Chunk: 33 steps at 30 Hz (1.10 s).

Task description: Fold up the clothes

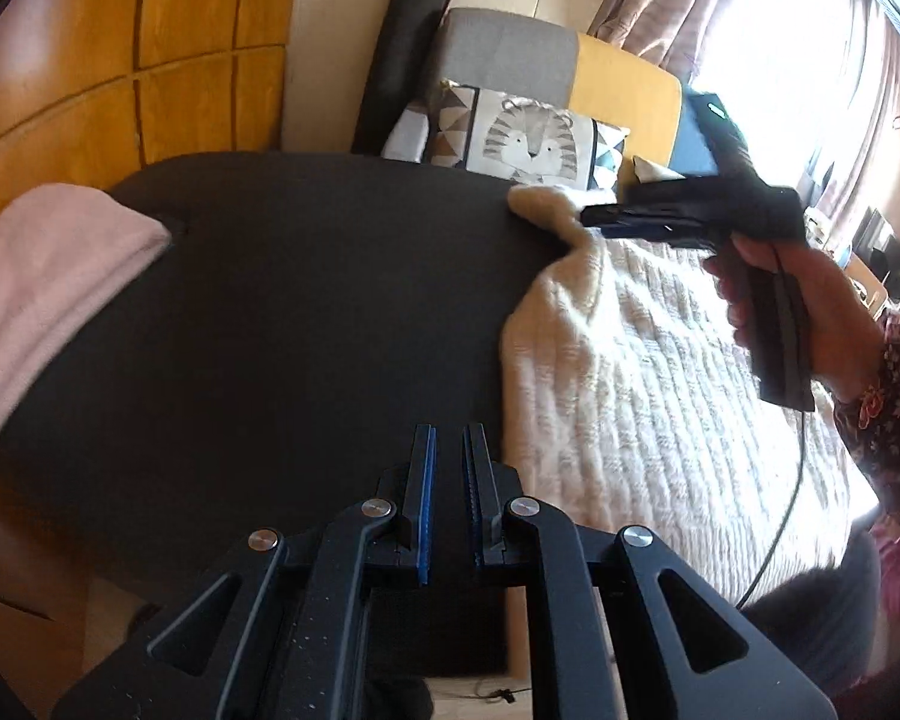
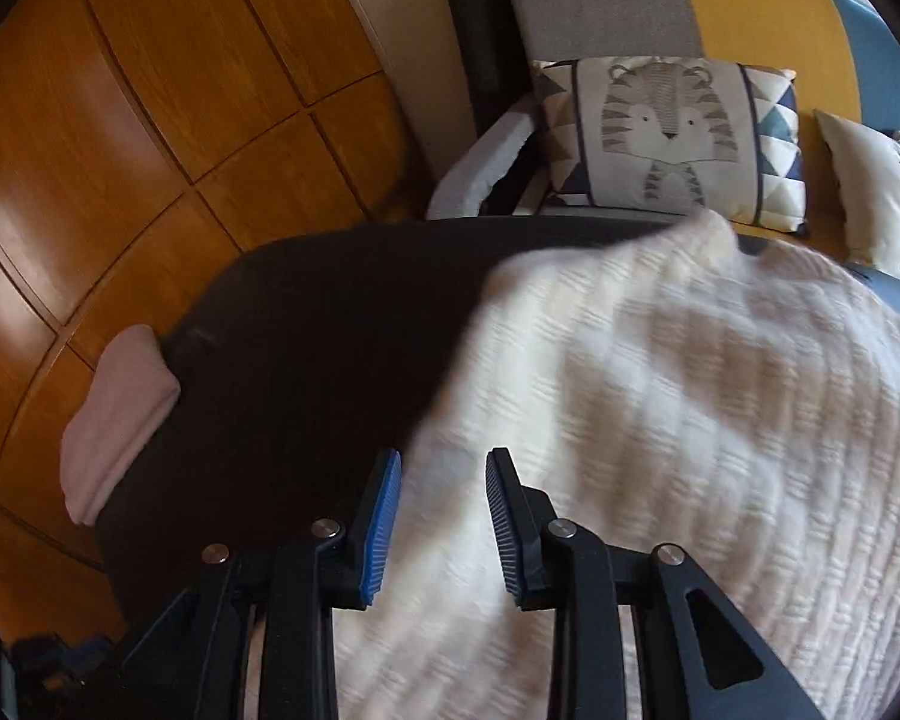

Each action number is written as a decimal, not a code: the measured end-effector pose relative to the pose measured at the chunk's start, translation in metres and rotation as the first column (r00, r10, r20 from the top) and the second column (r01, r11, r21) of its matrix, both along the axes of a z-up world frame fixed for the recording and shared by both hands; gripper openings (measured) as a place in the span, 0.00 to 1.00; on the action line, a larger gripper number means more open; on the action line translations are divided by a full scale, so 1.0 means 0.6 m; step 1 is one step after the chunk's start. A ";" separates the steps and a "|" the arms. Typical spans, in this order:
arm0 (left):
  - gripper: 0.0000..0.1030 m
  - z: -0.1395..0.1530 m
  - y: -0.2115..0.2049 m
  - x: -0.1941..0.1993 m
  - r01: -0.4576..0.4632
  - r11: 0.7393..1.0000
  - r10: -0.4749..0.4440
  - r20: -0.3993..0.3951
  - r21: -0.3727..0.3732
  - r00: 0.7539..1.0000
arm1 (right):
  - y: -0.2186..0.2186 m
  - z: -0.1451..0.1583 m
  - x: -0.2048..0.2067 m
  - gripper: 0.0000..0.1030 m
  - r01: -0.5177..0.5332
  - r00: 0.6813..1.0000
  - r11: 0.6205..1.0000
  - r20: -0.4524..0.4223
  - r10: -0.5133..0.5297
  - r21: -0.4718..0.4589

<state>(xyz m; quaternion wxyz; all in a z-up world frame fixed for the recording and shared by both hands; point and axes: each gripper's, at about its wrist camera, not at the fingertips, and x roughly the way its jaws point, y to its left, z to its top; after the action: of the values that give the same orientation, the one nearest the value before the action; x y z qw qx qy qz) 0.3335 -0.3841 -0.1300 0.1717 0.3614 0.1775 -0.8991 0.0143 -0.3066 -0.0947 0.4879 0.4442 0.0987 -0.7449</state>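
A cream ribbed knit garment (image 1: 660,390) (image 2: 660,420) lies spread over the right half of a dark table (image 1: 306,300) (image 2: 330,330). Its far corner is bunched up near the table's back edge. My left gripper (image 1: 449,438) hovers over bare table just left of the garment, its blue pads almost together with only a narrow gap and nothing between them. My right gripper (image 2: 445,455) is open above the garment's left edge; the cloth under it looks blurred. In the left wrist view, the right gripper (image 1: 588,217) points at the bunched corner, held by a hand (image 1: 822,300).
A folded pink cloth (image 1: 48,288) (image 2: 120,420) rests on the table's left edge. Behind the table stands a sofa with a tiger cushion (image 1: 528,138) (image 2: 666,132) and a rolled black mat (image 1: 402,48). Wooden cabinet doors (image 1: 120,60) fill the left. A cable (image 1: 792,480) hangs from the right gripper.
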 end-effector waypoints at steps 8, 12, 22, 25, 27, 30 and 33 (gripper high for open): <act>0.09 -0.015 0.008 -0.050 0.027 0.999 -0.029 0.042 0.041 0.999 | -0.039 -0.033 -0.022 0.13 0.106 0.992 0.983 -0.079 -0.095 0.149; 0.09 -0.018 -0.005 -0.065 0.019 0.998 -0.022 0.043 0.068 0.999 | 0.024 -0.022 -0.048 0.10 0.159 0.987 0.987 0.034 -0.159 -0.003; 0.09 0.004 -0.018 -0.184 0.066 0.995 -0.071 0.066 0.075 0.995 | 0.255 -0.030 -0.123 0.04 0.416 0.906 0.901 0.137 -0.400 -0.119; 0.09 -0.011 -0.019 -0.246 0.079 0.994 -0.087 0.123 0.073 0.989 | 0.295 -0.063 -0.138 0.08 0.435 0.887 0.891 0.233 -0.399 -0.132; 0.09 -0.038 -0.017 -0.281 0.070 0.993 -0.087 0.184 0.099 0.979 | 0.293 -0.067 -0.140 0.12 0.413 0.888 0.895 0.292 -0.355 -0.169; 0.09 -0.058 -0.008 -0.292 0.024 0.994 -0.045 0.198 0.109 0.979 | 0.240 -0.035 -0.120 0.30 0.314 0.931 0.924 0.263 -0.254 -0.219; 0.09 -0.060 0.015 -0.262 -0.031 0.997 0.023 0.104 0.077 0.994 | 0.137 0.000 -0.096 0.37 0.146 0.981 0.976 0.148 -0.123 -0.160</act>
<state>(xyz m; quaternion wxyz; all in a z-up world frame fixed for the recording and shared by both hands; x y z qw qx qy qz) 0.1765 -0.3749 -0.1657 0.1784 0.4115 0.2083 -0.8692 -0.0430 -0.2245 -0.0950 0.4781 0.4569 -0.0294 -0.7495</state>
